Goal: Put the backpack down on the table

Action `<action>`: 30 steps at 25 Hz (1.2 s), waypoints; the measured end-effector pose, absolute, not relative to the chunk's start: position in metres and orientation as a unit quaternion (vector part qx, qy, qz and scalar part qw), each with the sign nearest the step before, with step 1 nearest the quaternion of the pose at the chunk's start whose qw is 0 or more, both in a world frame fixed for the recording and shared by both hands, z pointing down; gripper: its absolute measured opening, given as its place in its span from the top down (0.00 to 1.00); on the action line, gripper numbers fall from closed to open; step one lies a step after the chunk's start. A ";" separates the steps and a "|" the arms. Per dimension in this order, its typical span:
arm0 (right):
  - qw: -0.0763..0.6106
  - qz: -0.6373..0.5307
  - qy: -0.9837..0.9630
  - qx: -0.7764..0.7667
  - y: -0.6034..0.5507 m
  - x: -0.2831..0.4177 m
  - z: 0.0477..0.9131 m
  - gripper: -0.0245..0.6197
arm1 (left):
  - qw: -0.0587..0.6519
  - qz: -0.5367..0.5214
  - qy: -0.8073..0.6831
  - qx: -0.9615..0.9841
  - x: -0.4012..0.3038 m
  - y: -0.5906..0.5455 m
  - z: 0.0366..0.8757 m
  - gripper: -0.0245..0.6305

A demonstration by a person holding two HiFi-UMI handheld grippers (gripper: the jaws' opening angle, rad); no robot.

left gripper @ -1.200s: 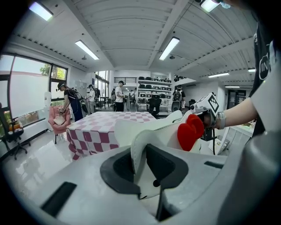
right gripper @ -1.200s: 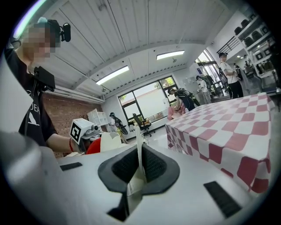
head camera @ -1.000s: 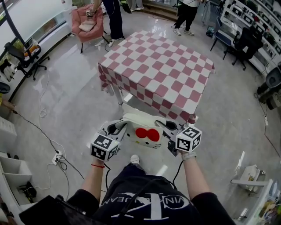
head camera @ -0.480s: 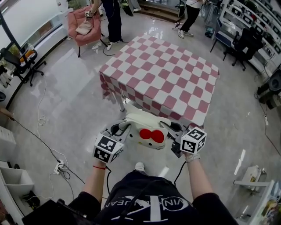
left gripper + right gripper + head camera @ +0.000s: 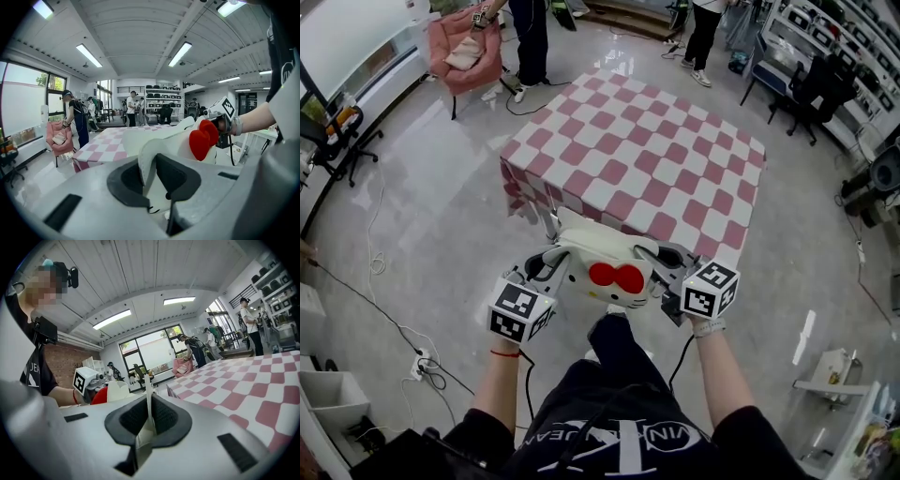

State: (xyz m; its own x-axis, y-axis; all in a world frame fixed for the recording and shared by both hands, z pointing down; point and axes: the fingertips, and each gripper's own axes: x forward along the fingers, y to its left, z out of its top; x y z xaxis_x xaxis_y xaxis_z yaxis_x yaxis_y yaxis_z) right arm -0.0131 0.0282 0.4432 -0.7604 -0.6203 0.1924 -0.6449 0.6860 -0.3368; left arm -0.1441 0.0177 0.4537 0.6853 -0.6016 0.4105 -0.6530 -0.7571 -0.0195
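Left hand-held gripper [image 5: 542, 277] clamped on white backpack [image 5: 602, 272] edge; right hand-held gripper [image 5: 667, 267] pinching its thin strap; backpack hangs between both, off floor, short of checkered worktop [image 5: 647, 159] ahead; lift done; reach over worktop, lowering, release left.

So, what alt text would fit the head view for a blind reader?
Seen from above, a person holds a white backpack with a red bow between the left tongs and right tongs, near the edge of a pink-and-white checked table.
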 end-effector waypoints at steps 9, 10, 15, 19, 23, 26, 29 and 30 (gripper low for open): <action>0.034 0.191 -0.924 0.331 -0.045 -0.013 0.421 0.95 | 0.039 0.205 -0.350 0.913 -0.142 -0.055 0.433 0.87; 0.034 0.187 -0.925 0.329 -0.054 -0.014 0.417 0.95 | 0.039 0.202 -0.351 0.913 -0.143 -0.066 0.428 0.87; 0.030 0.172 -0.927 0.331 -0.098 -0.008 0.396 0.95 | 0.026 0.192 -0.351 0.916 -0.136 -0.117 0.407 0.87; 0.025 0.164 -0.927 0.337 -0.128 0.000 0.384 0.95 | 0.024 0.183 -0.352 0.918 -0.127 -0.150 0.396 0.87; 0.024 0.158 -0.927 0.339 -0.151 0.010 0.374 0.95 | 0.016 0.182 -0.348 0.919 -0.116 -0.176 0.385 0.87; 0.017 0.155 -0.928 0.339 -0.167 0.016 0.368 0.95 | 0.011 0.176 -0.350 0.920 -0.111 -0.192 0.377 0.87; 0.008 0.149 -0.928 0.341 -0.184 0.013 0.365 0.95 | 0.002 0.169 -0.350 0.921 -0.114 -0.211 0.372 0.87; 0.006 0.147 -0.928 0.342 -0.191 0.010 0.365 0.95 | -0.001 0.167 -0.349 0.922 -0.116 -0.218 0.372 0.87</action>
State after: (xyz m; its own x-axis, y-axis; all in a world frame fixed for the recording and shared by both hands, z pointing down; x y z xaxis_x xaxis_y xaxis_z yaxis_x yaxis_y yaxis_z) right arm 0.0104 -0.1907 0.3650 -0.7661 -0.6331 0.1108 -0.6364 0.7231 -0.2685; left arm -0.1161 -0.2180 0.3719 0.7001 -0.6449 0.3066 -0.6439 -0.7557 -0.1193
